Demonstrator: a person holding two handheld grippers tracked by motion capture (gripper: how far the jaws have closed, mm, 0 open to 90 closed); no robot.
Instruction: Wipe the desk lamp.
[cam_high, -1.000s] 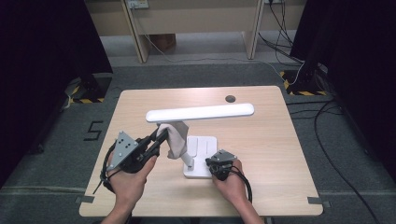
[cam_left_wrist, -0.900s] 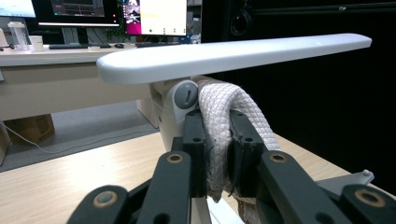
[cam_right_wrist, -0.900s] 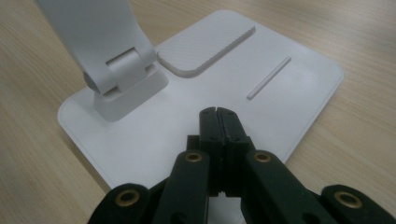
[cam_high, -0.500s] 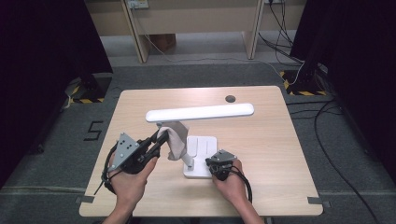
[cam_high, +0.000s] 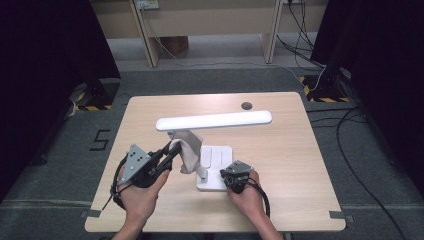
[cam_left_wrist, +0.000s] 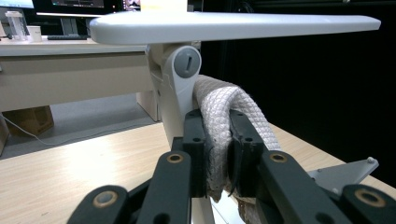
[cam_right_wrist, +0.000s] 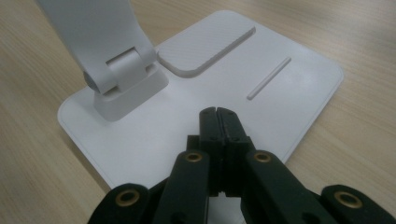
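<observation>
Cloth (cam_left_wrist: 219, 116) — a white quilted piece — is pinched between the jaws of the left claw (cam_left_wrist: 217, 140) and pressed against the upright arm of the desk lamp (cam_high: 212, 121), just under its hinge. Lamp base (cam_right_wrist: 210, 93) sits toward the near edge of the surface (cam_high: 300, 165), roughly midway between its left and right edges. Right claw (cam_right_wrist: 218, 116) is fully closed on nothing — its tips rest on the near part of the base. A small dark disc (cam_high: 246, 105) lies near the far edge.
</observation>
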